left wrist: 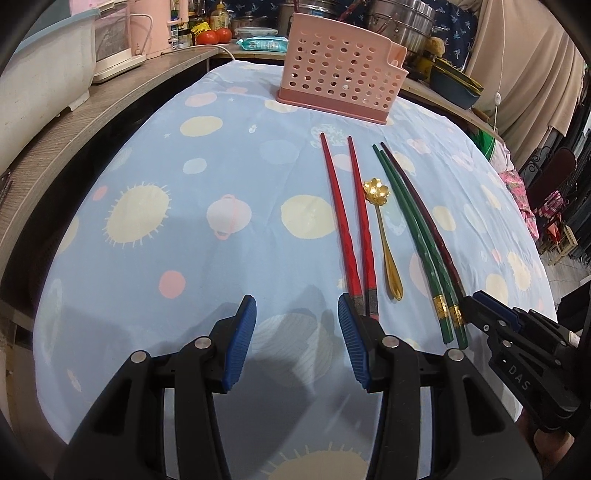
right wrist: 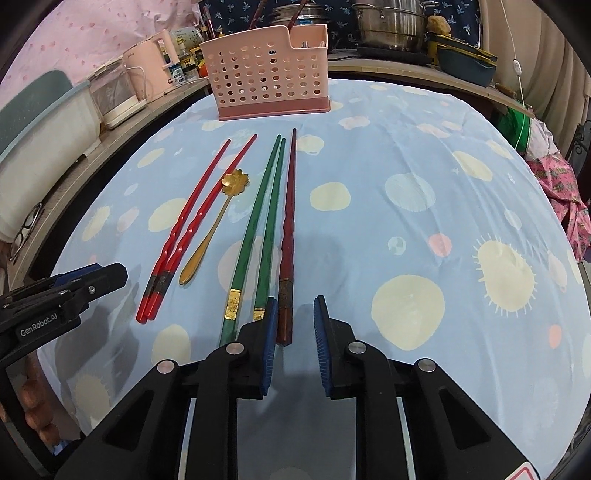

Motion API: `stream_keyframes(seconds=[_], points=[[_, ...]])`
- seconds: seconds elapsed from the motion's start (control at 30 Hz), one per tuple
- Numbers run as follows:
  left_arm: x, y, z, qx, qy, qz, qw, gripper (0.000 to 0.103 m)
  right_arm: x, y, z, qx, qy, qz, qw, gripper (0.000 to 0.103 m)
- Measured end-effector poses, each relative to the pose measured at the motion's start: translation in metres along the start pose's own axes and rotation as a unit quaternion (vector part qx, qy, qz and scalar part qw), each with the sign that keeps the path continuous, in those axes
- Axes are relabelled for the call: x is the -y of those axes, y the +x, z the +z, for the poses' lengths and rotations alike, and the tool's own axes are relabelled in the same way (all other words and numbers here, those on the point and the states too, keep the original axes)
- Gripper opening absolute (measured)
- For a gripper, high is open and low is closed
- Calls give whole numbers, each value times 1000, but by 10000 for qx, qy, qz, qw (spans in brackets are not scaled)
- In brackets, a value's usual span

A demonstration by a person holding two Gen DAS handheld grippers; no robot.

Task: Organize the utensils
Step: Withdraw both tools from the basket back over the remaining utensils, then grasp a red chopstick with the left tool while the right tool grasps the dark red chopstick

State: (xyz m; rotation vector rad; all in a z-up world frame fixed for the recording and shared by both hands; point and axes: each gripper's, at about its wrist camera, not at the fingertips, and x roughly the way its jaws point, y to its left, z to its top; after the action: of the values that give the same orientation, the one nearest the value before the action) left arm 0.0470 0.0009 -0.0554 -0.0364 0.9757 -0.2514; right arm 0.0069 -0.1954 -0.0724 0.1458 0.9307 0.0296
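On the blue patterned cloth [left wrist: 184, 155] lie two red chopsticks [left wrist: 347, 221] [right wrist: 192, 221], a gold flower spoon [left wrist: 380, 229] [right wrist: 214, 236], two green chopsticks [left wrist: 413, 229] [right wrist: 258, 221] and one maroon chopstick [left wrist: 424, 214] [right wrist: 290, 206]. Behind them stands a pink perforated holder [left wrist: 340, 70] [right wrist: 266, 81]. My left gripper [left wrist: 297, 299] [right wrist: 110, 273] is open over bare cloth, its right finger beside the red chopsticks' near ends. My right gripper [right wrist: 295, 301] [left wrist: 476, 299] straddles the maroon chopstick's near end; cloth shows between the stick and the right pad.
A wooden counter [left wrist: 110, 107] curves along the left with a white tub [left wrist: 44, 66] and pink appliances. Steel pots [right wrist: 391, 26] and stacked bowls [right wrist: 465, 62] stand at the back. Glasses [right wrist: 26, 229] lie on the counter. The cloth drops away at the right edge.
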Motion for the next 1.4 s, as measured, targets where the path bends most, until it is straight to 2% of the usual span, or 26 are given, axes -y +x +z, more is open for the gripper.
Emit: stream_keyframes(seconds=[0.03,0.6,1.07,1.4], points=[[1,0,0,-9,18,-9,10000,44,1,2,-1,-40,5,-21,10000,14],[27,10,-7,-178,389,-220,9988,44,2,5,1,-22,14,-1,10000,12],[16,12,-2,-128,155,-155,9997,44,2,6,2,-17,31,22,10000,12],[18,13,-5,-55,310,-44,9995,44,2,6,2,-16,31,22,10000,12]])
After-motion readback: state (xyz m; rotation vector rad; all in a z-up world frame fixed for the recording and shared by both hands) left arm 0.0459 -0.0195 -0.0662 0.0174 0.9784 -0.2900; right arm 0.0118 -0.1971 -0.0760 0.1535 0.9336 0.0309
